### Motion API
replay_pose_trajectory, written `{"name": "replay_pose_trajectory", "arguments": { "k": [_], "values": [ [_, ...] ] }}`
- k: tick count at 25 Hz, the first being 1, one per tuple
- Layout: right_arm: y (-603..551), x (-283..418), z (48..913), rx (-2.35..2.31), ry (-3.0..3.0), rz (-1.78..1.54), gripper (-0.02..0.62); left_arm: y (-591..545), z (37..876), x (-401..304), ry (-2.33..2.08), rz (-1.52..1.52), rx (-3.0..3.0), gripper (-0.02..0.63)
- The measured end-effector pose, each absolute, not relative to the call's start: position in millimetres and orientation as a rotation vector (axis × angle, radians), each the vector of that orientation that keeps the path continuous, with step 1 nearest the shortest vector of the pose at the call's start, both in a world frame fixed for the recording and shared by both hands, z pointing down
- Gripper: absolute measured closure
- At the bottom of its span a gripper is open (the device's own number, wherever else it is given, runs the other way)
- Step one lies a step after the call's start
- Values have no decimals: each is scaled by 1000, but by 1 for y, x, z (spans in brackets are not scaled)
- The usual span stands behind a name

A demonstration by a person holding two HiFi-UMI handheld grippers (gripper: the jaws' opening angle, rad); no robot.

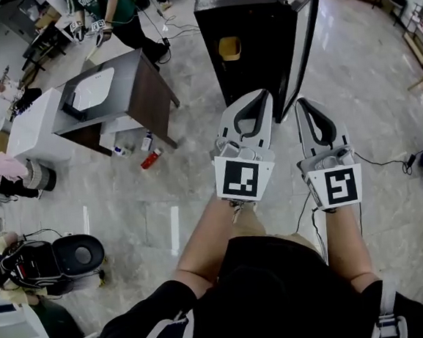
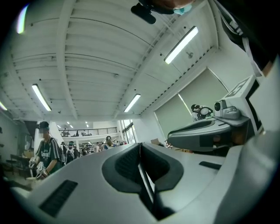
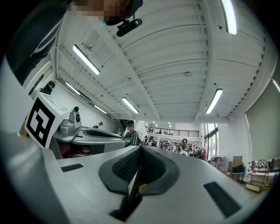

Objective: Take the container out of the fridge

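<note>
A small black fridge (image 1: 246, 22) stands on the floor ahead with its door (image 1: 300, 46) swung open. Inside it sits a yellow container (image 1: 230, 48). My left gripper (image 1: 261, 94) and right gripper (image 1: 303, 103) are held side by side in front of my chest, short of the fridge. Both tilt upward, so both gripper views show only the ceiling. The left gripper (image 2: 140, 146) is shut with its pads pressed together on nothing. The right gripper (image 3: 140, 148) is shut the same way and holds nothing.
A dark table (image 1: 149, 89) with a white tray on it stands to the left. A red can (image 1: 149, 159) and small bottles lie on the floor beside the table. A black round stool (image 1: 79, 253) is at lower left. A person (image 1: 113, 11) stands far back. A cable (image 1: 387, 162) runs along the floor at right.
</note>
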State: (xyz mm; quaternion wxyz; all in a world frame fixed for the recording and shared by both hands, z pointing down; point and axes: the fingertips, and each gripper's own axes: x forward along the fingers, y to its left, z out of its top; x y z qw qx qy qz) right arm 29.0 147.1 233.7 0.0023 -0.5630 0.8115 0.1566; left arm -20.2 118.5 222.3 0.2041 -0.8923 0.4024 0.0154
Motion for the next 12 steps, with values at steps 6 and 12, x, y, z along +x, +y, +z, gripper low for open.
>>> {"name": "replay_pose_trajectory", "arguments": {
  "k": [6,12],
  "values": [
    [11,19,220,-1788,2477,436,561,-17,221,-17,1067,24,-2526,581],
    [-80,19,233,-1859,2498,410,561,-110,230,-18,1018,-3,-2562,581]
  ]
}}
